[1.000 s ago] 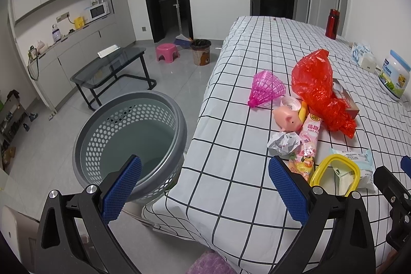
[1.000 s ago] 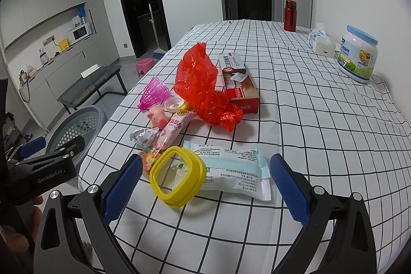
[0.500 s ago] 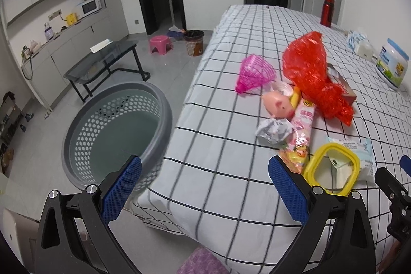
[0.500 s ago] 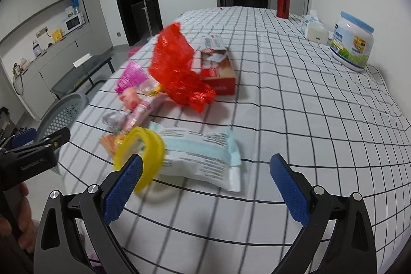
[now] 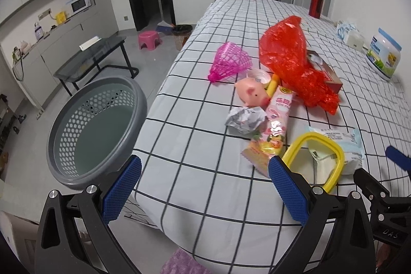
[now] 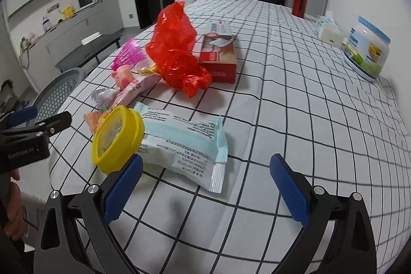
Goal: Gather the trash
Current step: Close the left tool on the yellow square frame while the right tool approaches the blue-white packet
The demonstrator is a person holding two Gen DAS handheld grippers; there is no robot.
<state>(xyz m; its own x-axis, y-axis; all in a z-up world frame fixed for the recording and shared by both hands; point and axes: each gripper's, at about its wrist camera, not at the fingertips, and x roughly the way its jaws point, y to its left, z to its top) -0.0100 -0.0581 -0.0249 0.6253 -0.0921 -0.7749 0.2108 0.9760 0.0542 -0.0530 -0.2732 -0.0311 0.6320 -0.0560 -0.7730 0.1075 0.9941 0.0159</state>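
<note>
As both open, right gripper (image 6: 205, 184) neared wrapper (image 6: 182, 145).

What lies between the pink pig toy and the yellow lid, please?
In the left wrist view, a crumpled wrapper and a pink snack packet lie between the pig toy and yellow lid.

Looks like someone's apartment: kitchenette counter with a microwave (image 5: 81, 3), pink kid's stool (image 5: 149, 39), broom (image 5: 161, 14) by the doorway.

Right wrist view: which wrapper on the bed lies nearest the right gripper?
The pale blue printed packet, partly under the yellow lid; the pink wrapper lies farther.
</note>
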